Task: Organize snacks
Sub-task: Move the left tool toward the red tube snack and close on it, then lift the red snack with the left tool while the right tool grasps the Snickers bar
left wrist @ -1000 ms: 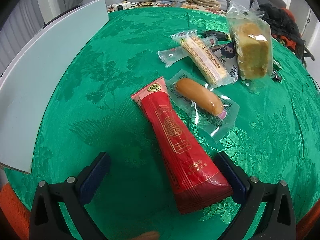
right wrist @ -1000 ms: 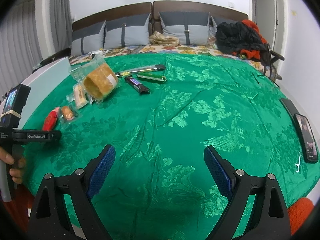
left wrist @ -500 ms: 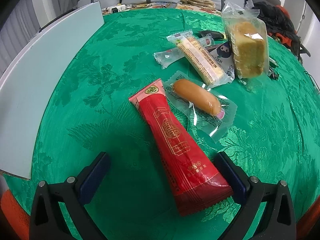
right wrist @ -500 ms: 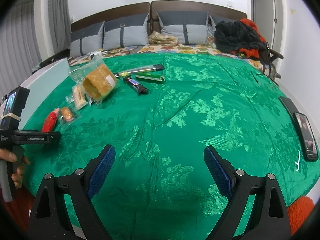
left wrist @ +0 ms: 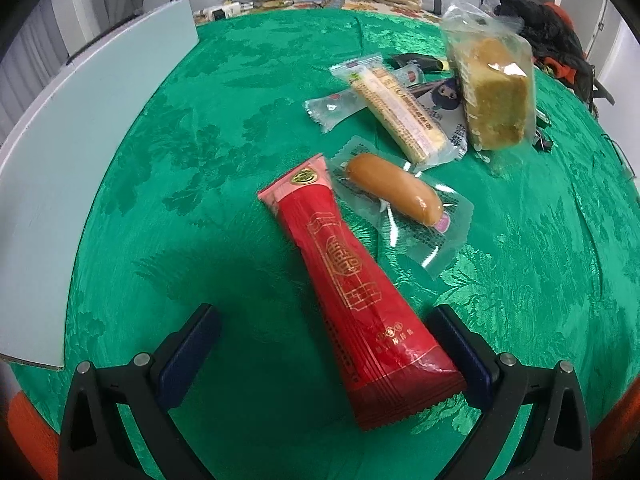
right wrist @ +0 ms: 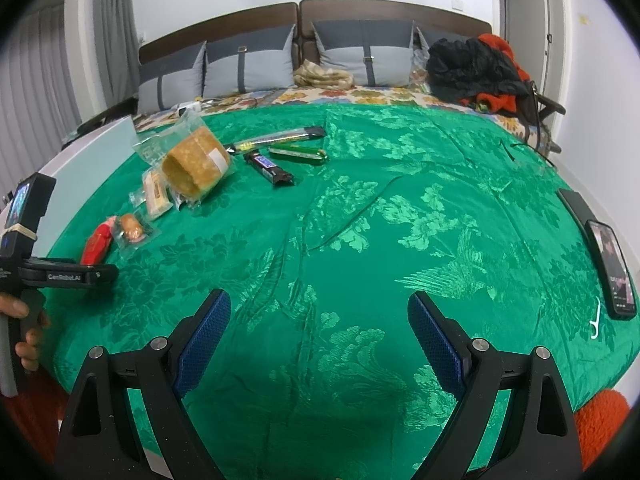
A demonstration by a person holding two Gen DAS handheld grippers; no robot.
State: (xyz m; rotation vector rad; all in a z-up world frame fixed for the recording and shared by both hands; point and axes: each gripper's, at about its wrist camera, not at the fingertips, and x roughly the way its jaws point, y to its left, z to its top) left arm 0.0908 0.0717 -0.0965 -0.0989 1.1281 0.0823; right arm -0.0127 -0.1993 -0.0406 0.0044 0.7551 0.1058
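A long red snack packet (left wrist: pixel 352 280) lies on the green cloth, its near end between the open fingers of my left gripper (left wrist: pixel 326 340). Beside it lie a sausage in clear wrap (left wrist: pixel 394 194), a wafer bar (left wrist: pixel 396 114), a small clear packet (left wrist: pixel 334 108) and a bagged cake (left wrist: pixel 494 92). The right wrist view shows the same group at the left: red packet (right wrist: pixel 96 242), sausage (right wrist: pixel 130 224), wafer (right wrist: pixel 154 192), cake (right wrist: pixel 194 164). My right gripper (right wrist: pixel 318 338) is open and empty above bare cloth.
A pale board (left wrist: pixel 76 148) lies along the left edge. A dark bar (right wrist: pixel 270 168), a green packet (right wrist: pixel 298 154) and a long dark stick (right wrist: pixel 276 140) lie further back. Two phones (right wrist: pixel 610 268) sit at the right edge. Pillows and clothes lie behind.
The left gripper has shifted slightly; the snacks sit a little lower and nearer in its view. The right gripper has barely moved.
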